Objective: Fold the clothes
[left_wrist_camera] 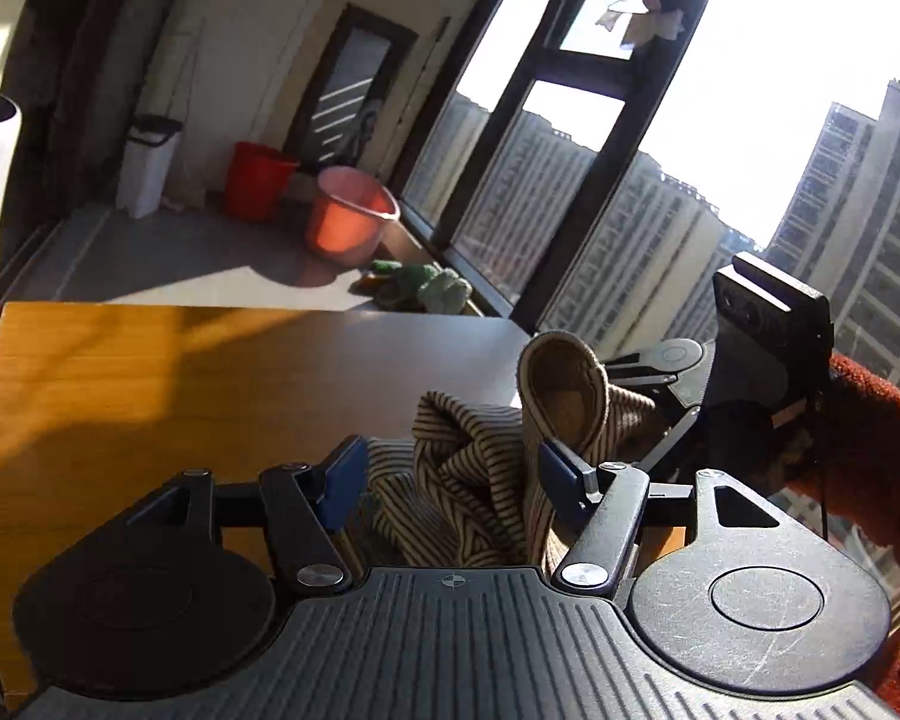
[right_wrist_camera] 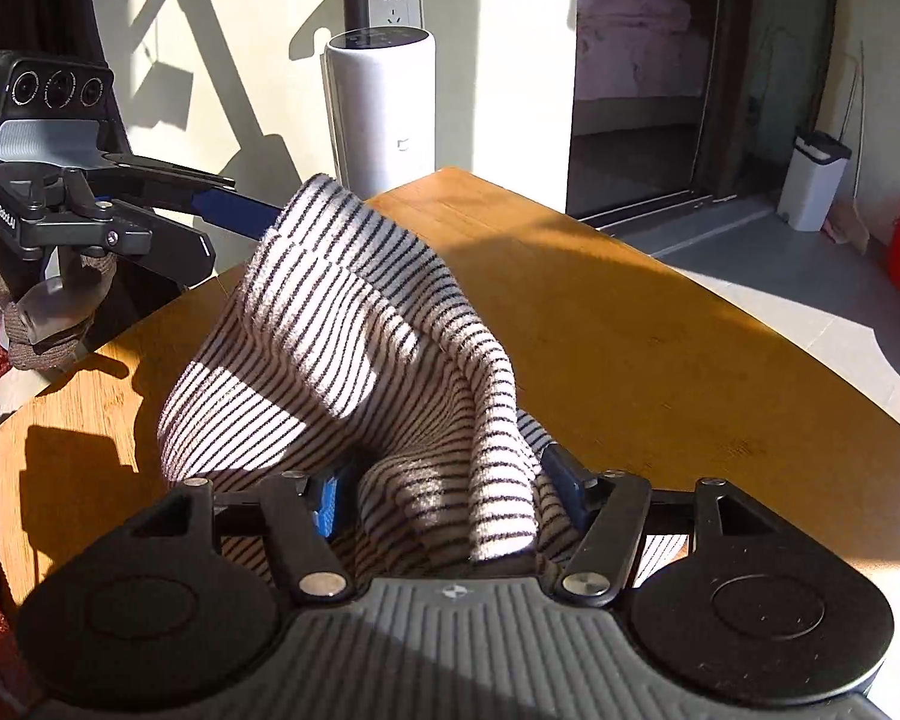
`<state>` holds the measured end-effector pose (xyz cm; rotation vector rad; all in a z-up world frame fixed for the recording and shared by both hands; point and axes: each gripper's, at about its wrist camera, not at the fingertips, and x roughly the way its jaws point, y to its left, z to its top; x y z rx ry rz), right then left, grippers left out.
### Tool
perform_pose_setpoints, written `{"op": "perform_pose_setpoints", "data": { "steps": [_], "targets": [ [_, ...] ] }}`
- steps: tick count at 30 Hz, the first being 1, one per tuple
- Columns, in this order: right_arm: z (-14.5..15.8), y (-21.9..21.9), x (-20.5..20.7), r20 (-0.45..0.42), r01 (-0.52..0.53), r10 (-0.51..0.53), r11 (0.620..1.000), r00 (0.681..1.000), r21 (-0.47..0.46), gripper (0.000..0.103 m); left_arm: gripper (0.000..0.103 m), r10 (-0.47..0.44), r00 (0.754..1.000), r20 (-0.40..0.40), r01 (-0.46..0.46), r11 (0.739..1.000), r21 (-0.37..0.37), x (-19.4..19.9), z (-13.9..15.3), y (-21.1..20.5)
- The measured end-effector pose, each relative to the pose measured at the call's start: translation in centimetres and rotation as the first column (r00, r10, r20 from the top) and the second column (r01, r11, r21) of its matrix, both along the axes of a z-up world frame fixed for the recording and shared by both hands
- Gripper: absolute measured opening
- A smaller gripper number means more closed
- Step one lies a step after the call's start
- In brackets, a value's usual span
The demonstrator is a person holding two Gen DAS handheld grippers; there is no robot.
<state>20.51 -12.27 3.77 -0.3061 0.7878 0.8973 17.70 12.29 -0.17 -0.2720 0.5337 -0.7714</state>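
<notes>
**Q:** What does your left wrist camera show?

**Me:** My left tongs (left_wrist_camera: 450, 474) fill the lower part of the view, blue pads wide apart. A cream and dark striped garment (left_wrist_camera: 486, 468) bunches between them; I cannot tell whether either pad presses it or the cloth merely hangs in the gap. A rolled cuff or collar of the garment stands up at about one o'clock from the pads. Beyond it, at two o'clock, my right tongs (left_wrist_camera: 660, 378) point in toward the cloth, held by my arm in a rust-red sleeve (left_wrist_camera: 876, 456). The wooden table (left_wrist_camera: 150, 396) stretches away at ten o'clock. Past its far edge, at eleven o'clock, a pink bucket (left_wrist_camera: 348, 216) and a red bucket (left_wrist_camera: 258, 180) sit on the floor beside tall windows.

**Q:** And the right wrist camera?

**Me:** My right tongs (right_wrist_camera: 450, 489) are also spread wide, with the striped garment draped into the gap and over the pad on the right. Whether they pinch it, I cannot tell. The cloth rises in a tent toward eleven o'clock, where one blue finger (right_wrist_camera: 234, 210) of my left tongs meets its top edge. The garment hangs above the table, near the edge closest to me. At twelve o'clock a white cylindrical appliance (right_wrist_camera: 384, 114) stands against the wall.
</notes>
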Motion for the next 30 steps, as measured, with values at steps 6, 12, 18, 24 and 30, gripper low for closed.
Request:
{"op": "perform_pose_setpoints", "data": {
  "steps": [6,12,18,24,30],
  "targets": [
    [-0.3,0.8,-0.3,0.047,0.053,-0.056,0.996,0.997,0.073,0.067,0.096,-0.050,0.999,0.016,0.048,0.993,0.110,-0.4,0.3,-5.3],
    [0.6,-2.4,-4.3,0.151,0.137,-0.160,0.979,0.975,0.154,0.085,0.075,0.118,0.988,-0.098,-0.101,0.982,0.162,3.0,-2.3,-5.4],
    [1.1,-9.0,-6.9,0.050,0.300,-0.351,0.858,0.935,0.418,0.091,0.074,0.144,0.984,-0.105,-0.122,0.973,0.199,3.0,-3.4,-4.8],
    [-4.1,-11.8,-4.8,-0.293,0.532,-0.445,0.685,0.846,0.498,0.086,0.076,0.169,0.966,-0.198,-0.146,0.981,0.125,2.5,-4.6,-2.8],
    [-1.4,-8.3,-4.7,-0.163,0.380,-0.353,0.727,0.921,0.572,0.026,0.076,0.164,0.959,-0.231,-0.144,0.984,0.101,1.7,-5.3,-2.1]
  ]
}}
